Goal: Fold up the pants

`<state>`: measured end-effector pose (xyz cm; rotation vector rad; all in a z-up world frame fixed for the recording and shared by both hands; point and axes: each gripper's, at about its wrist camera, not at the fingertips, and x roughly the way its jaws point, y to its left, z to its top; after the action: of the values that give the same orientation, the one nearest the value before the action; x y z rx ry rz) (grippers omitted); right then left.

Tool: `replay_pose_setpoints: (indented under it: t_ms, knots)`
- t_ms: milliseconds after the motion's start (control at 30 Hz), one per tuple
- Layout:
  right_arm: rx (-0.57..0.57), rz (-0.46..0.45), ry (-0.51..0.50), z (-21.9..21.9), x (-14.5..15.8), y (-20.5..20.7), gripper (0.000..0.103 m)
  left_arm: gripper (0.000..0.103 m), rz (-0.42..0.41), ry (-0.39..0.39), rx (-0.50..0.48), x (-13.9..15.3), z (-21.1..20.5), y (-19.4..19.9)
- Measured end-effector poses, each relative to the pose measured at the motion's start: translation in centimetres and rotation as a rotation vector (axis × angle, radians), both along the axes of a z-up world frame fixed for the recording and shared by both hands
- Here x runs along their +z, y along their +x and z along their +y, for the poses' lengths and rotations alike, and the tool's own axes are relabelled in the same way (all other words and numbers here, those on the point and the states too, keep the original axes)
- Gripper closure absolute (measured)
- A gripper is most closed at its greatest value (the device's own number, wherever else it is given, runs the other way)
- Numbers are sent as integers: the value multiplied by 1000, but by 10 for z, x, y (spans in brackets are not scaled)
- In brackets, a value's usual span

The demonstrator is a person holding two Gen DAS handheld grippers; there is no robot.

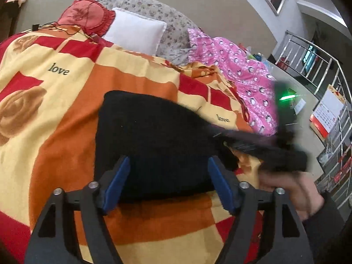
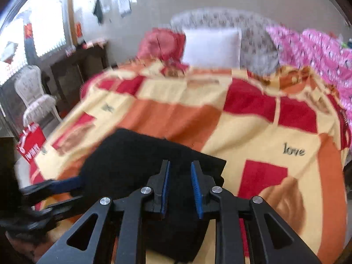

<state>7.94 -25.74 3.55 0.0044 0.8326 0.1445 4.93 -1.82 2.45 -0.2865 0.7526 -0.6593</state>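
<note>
The black pants (image 1: 154, 136) lie folded into a compact block on the red, orange and yellow blanket (image 1: 66, 110). My left gripper (image 1: 169, 160) is open, its blue pads spread wide over the pants' near edge and not pressing on the cloth. A hand (image 1: 292, 193) at the right holds my blurred right gripper (image 1: 275, 151) by the pants' right side. In the right wrist view my right gripper (image 2: 180, 164) hovers over the pants (image 2: 132, 158), pads a narrow gap apart with nothing pinched. The left gripper (image 2: 66, 182) shows at the left edge of the pants.
A white pillow (image 1: 136, 33) and a red pillow (image 1: 88, 15) lie at the head of the bed. Pink penguin-print fabric (image 1: 242, 72) is heaped at the right. A metal railing (image 1: 325, 83) stands beyond it. A white chair (image 2: 35, 94) and a red bag (image 2: 30, 143) stand left of the bed.
</note>
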Motion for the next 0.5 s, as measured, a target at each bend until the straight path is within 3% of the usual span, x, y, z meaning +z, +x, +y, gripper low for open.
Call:
replay_pose_setpoints:
  t_ms: [33,200,367,467,500]
  knots:
    - [-3,10,24,-5,-11,4,82,26,0,-1,-5,0,0,0]
    - [-29,-13,53,-9,-4,-11,81,18,12,-53,-16,-2,3,1]
    - [0,-70,73,7,17,-65,78,9,23,-122,-27,-4,6,3]
    - [31,15,31,21,-7,-79,70,0,27,-132,-59,-5,2,4]
    - [31,-35,21,22,-11,-87,70,0,23,-109,-56,-4,0,3]
